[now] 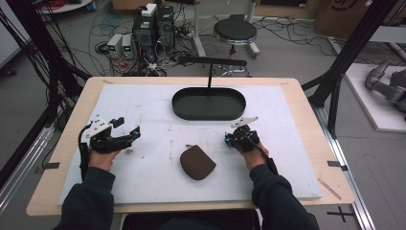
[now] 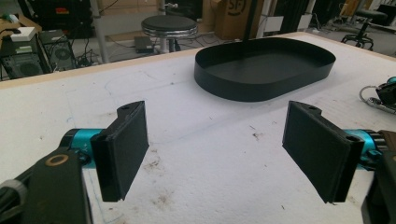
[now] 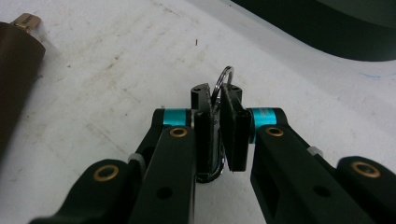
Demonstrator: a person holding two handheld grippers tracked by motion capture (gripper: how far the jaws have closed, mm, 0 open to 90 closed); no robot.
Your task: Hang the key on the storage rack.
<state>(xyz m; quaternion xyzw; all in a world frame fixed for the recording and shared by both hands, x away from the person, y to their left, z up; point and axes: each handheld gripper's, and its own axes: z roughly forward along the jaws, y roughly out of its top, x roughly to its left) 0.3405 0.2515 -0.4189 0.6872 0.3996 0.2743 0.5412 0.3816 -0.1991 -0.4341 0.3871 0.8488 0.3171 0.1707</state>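
Clamped between the right gripper (image 3: 215, 100) pads: a thin silver metal key ring (image 3: 223, 77), on white foam board (image 1: 143, 177), near the brown leather pouch (image 1: 197, 163). Spread wide, empty: left gripper (image 2: 224, 149), facing black oval tray (image 2: 264, 67). "SF" legible on cardboard box (image 2: 236, 14).

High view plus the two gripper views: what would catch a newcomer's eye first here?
The black oval tray at the far middle of the white board stands out most. Nearer the person lies a brown pouch between the two hands. The right gripper is shut on a metal key ring, while the left gripper stands open over bare board.
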